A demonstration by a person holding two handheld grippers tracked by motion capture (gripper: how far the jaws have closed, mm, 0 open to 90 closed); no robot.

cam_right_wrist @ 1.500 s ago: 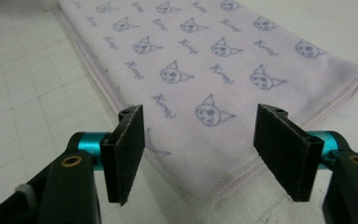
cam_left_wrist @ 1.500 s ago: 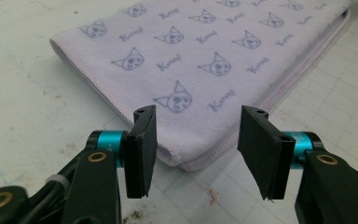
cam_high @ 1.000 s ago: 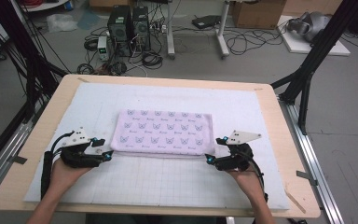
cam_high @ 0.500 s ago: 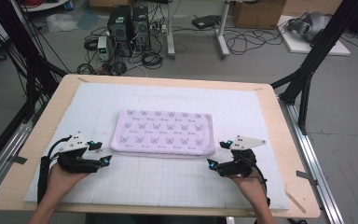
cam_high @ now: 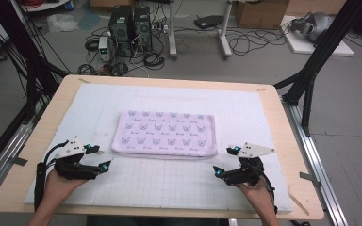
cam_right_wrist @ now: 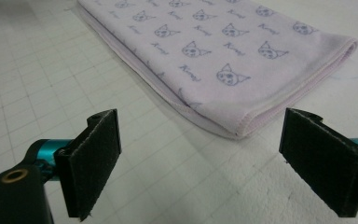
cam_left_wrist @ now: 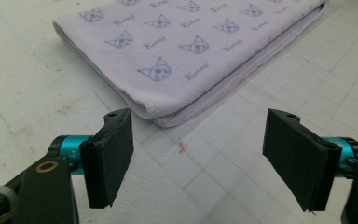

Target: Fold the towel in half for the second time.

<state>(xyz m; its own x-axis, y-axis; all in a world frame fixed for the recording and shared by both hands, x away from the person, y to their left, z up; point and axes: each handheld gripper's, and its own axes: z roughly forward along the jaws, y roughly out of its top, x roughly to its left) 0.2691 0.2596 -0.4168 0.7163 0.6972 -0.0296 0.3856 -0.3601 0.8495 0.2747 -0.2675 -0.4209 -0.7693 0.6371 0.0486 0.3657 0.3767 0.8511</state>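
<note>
A lilac towel lies folded, seemingly finished, mid-surface. Your left tool and right tool hover near its front corners, jaws wide, holding nothing.

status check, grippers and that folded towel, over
Left gripper open, holding nothing; right gripper open, holding nothing. Folded lilac cat-print towel flat on the white gridded mat, just ahead of both grippers. Nothing in the way.

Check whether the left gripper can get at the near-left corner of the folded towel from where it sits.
Probably yes: the left gripper is open, the towel corner lies just ahead, and bare mat lies between.
</note>
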